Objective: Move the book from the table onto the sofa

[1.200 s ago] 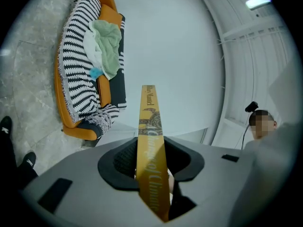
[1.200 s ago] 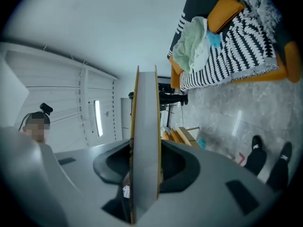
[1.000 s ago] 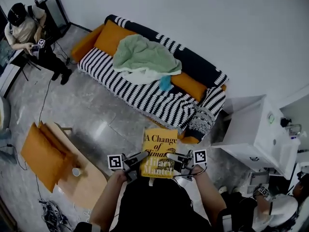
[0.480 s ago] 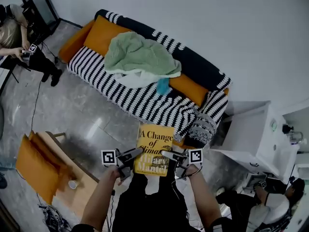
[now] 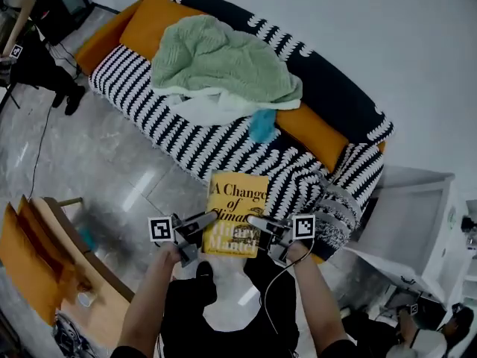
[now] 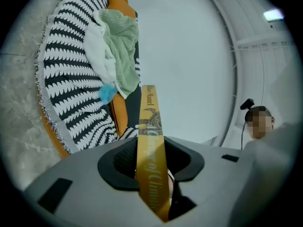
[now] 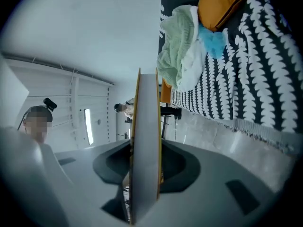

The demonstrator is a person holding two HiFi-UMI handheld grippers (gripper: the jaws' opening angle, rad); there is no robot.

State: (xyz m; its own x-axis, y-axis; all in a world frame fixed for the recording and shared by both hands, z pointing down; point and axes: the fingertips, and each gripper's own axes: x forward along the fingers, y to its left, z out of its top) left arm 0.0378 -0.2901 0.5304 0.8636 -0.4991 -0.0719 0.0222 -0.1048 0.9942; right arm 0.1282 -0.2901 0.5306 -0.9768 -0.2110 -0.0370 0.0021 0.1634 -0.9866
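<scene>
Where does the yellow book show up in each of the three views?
Head view: book low centre, cover up, just below the sofa.
Left gripper view: bottom centre, edge-on, spine toward the camera.
Right gripper view: bottom centre, edge-on, page edge toward the camera.
Shared landmark: the green blanket on the sofa.

I am dressed in black clothing (image 5: 186, 315). My left gripper (image 5: 211, 218) and right gripper (image 5: 255, 221) have grey moulded bodies, black recesses and dark jaws. Each bears a white cube with a black square marker, the left cube (image 5: 159, 228) and the right cube (image 5: 303, 227). A thin black cable (image 5: 272, 289) hangs from the right one.
</scene>
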